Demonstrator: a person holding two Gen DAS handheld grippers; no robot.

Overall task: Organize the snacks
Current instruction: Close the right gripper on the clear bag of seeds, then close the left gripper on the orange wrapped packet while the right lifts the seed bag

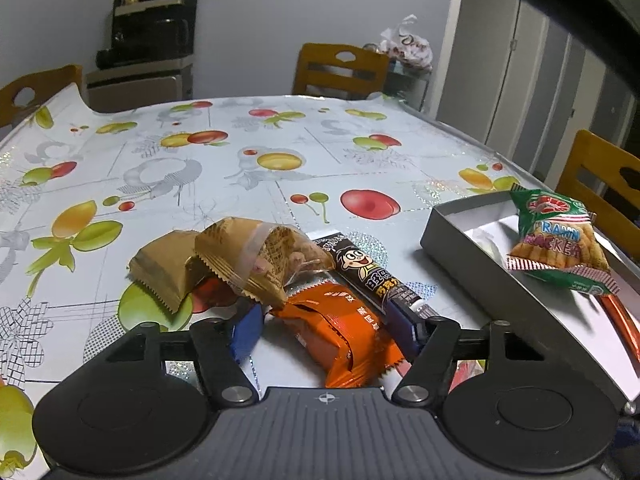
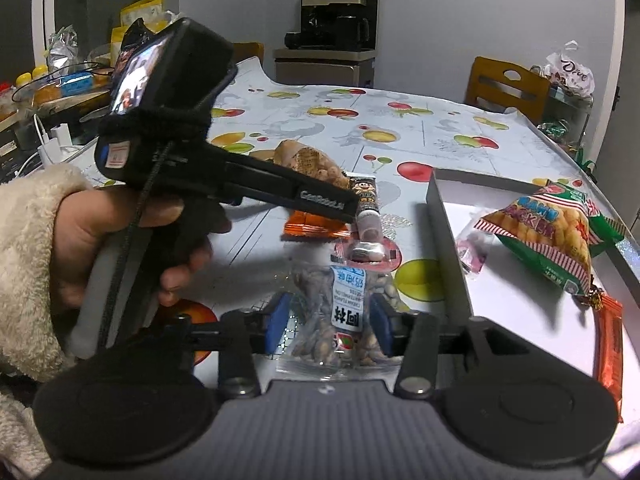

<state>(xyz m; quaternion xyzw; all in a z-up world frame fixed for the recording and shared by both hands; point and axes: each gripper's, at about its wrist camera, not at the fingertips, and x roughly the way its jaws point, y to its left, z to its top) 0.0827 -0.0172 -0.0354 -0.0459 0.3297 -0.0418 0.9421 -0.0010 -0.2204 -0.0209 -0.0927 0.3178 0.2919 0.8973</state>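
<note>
My left gripper (image 1: 326, 330) is open, its blue fingers on either side of an orange snack pack (image 1: 340, 332) on the table. Beside it lie a black cartoon snack stick (image 1: 370, 272), a clear-and-gold bag (image 1: 256, 256) and a gold packet (image 1: 162, 272). A grey box (image 1: 472, 264) at right holds a green prawn cracker bag (image 1: 556, 240). My right gripper (image 2: 328, 320) is open around a clear bag of nuts (image 2: 340, 316); touching cannot be told. The box (image 2: 448, 240) holds the cracker bag (image 2: 548, 236), a small pink candy (image 2: 474, 250) and an orange bar (image 2: 610, 348).
The fruit-print tablecloth (image 1: 200, 168) covers the table. Wooden chairs (image 1: 340, 68) stand at the far side and right. A black appliance on a cabinet (image 1: 148, 32) is at the back. The left hand and its gripper (image 2: 180, 152) fill the left of the right wrist view.
</note>
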